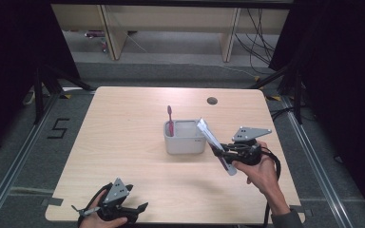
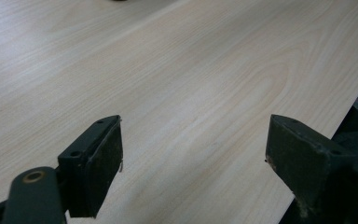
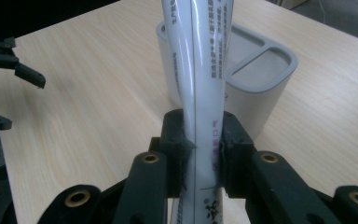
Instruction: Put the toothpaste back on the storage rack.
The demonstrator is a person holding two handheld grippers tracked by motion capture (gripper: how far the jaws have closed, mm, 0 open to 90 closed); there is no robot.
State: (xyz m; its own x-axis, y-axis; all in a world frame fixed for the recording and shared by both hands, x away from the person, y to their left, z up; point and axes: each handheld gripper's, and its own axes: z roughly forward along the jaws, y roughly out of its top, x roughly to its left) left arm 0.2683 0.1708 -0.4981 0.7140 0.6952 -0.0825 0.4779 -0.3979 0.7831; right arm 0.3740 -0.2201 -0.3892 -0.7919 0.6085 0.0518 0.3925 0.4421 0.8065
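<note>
Pinched in the right gripper (image 3: 204, 151), a white toothpaste tube (image 3: 200, 70) bore small unreadable print; beyond stood the grey holder (image 3: 265, 79). Left gripper (image 2: 193, 163) gaped empty.

The tube's (image 3: 200, 79) ends run past the frame edges; its small print stays illegible.

A white tube (image 3: 200, 84) with dark print, a grey holder (image 1: 184, 138), a pink toothbrush (image 1: 170, 119), pale wood table (image 1: 123, 142).

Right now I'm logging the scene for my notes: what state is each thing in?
toothpaste tube: clamped, lifted off the table, tilted
right gripper: shut on the tube
left gripper: open, empty
toothbrush: upright in the holder
holder: standing on table
</note>
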